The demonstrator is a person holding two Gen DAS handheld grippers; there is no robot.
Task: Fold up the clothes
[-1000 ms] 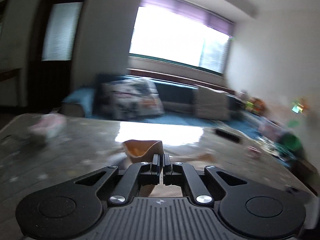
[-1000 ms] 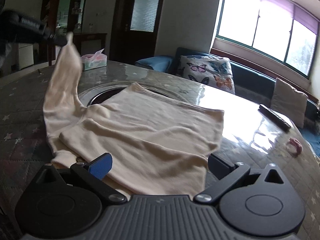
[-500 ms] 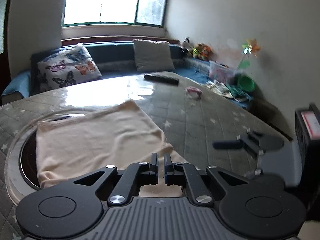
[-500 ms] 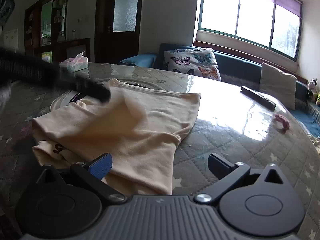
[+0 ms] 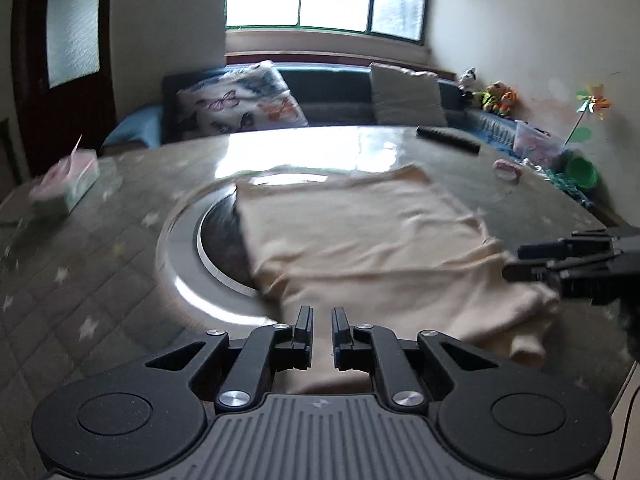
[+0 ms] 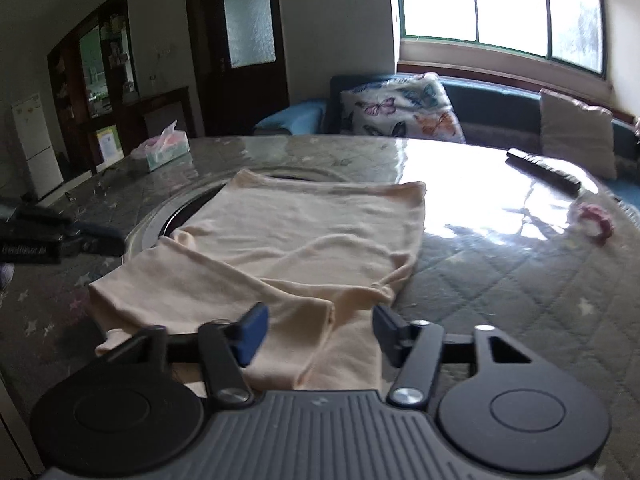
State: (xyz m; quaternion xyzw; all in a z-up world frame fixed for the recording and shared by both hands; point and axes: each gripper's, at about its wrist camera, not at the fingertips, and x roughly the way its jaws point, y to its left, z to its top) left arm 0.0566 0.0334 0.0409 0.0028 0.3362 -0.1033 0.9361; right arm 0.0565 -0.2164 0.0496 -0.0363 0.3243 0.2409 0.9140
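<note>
We carry two black grippers: left gripper [image 5: 321, 320] and right gripper [image 6: 316, 328], each with grey ribbed housing, silver screws and round black discs (right finger pad [image 6: 251, 330] blue).

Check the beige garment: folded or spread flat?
Partly folded. The beige garment lies on the table with one layer doubled over its near half, the overlapping edge running diagonally across it.
</note>
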